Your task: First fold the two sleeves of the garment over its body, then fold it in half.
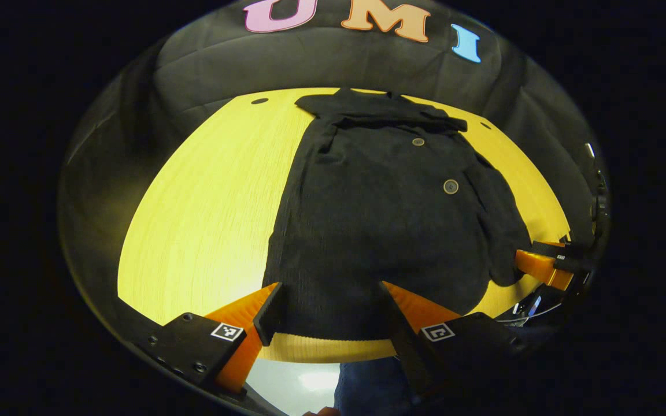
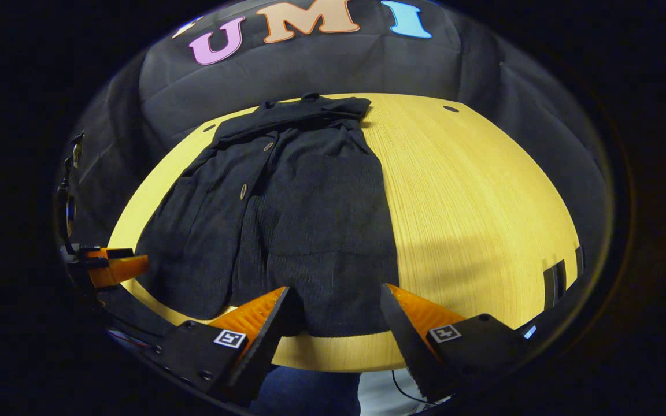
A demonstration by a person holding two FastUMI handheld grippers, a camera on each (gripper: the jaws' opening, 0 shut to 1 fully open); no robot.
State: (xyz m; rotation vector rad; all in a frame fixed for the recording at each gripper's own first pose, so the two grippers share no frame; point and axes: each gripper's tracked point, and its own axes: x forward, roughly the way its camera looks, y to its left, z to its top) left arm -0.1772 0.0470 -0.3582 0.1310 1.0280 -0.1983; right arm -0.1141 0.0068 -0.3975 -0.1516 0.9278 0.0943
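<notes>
A dark buttoned garment (image 1: 379,219) lies flat on the yellow table (image 1: 206,202), collar at the far end and hem toward me. In the left gripper view, one sleeve (image 1: 498,225) runs down its right side, and its left edge is straight. My left gripper (image 1: 330,289) is open, its fingers flanking the hem near the table's front edge. In the right gripper view the garment (image 2: 310,219) has its sleeve (image 2: 188,242) along its left side. My right gripper (image 2: 334,292) is open over the hem. Each gripper also shows far off in the other's view: the right one (image 1: 541,266) by the sleeve's cuff, the left one (image 2: 116,267).
Bare tabletop (image 2: 472,202) spreads wide beside the garment's straight edge. The table's front edge (image 1: 333,349) runs just under the hem, with a person's blue-clad leg (image 1: 367,384) below it. A small dark object (image 2: 558,277) sits at the table's right rim.
</notes>
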